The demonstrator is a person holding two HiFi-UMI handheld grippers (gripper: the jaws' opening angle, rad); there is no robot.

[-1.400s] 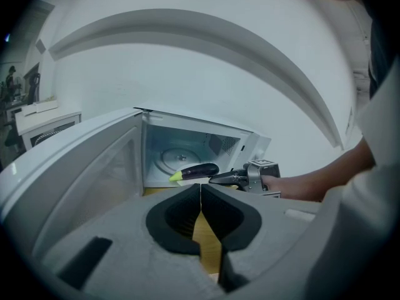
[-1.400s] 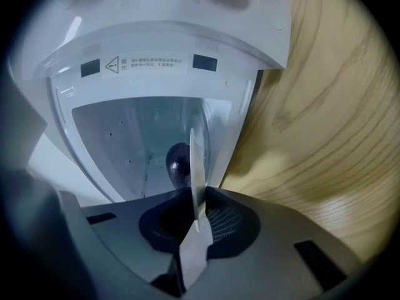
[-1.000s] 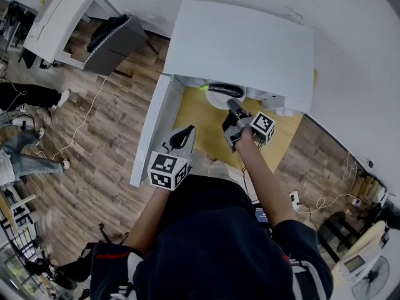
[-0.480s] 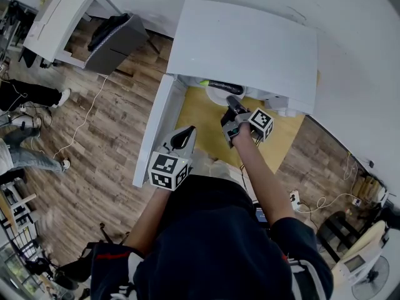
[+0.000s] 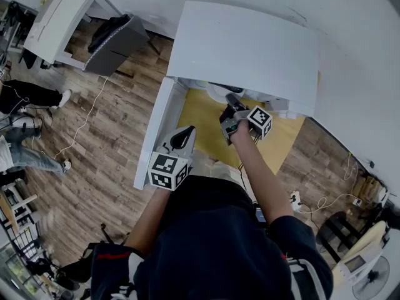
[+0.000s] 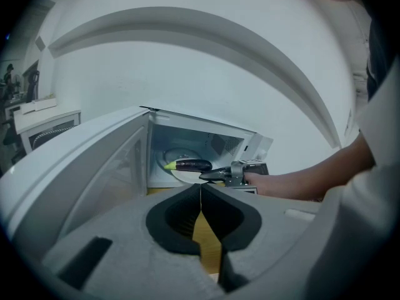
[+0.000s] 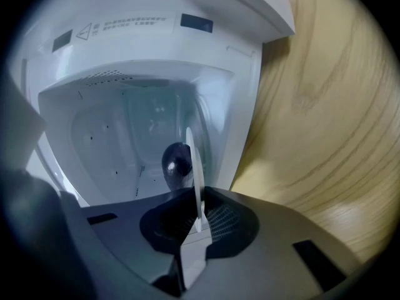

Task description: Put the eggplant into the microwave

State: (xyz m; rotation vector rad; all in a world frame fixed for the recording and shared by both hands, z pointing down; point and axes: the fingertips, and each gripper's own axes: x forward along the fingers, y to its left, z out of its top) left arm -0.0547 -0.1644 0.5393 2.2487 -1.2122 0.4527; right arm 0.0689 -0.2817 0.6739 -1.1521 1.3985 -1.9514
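Note:
A dark purple eggplant (image 6: 190,165) with a green stem lies on a white plate (image 6: 180,175) just inside the open microwave (image 5: 244,49). My right gripper (image 6: 209,176) is shut on the plate's near rim. In the right gripper view the plate (image 7: 194,161) stands edge-on between the jaws, with the eggplant (image 7: 177,161) behind it in the cavity. From the head view the microwave's top hides most of the eggplant, and the right gripper (image 5: 230,99) reaches under its front edge. My left gripper (image 5: 184,134) hangs back beside the open door (image 5: 153,136), shut and holding nothing.
The microwave stands on a yellow wooden tabletop (image 5: 206,127) against a white wall. Its door swings out to the left. On the wood floor at the left are a white desk (image 5: 62,17), cables and a bystander's legs (image 5: 25,152).
My right gripper has moved toward the microwave with the plate and eggplant, which now sit mostly under the microwave's top in the head view. The left gripper has stayed in place.

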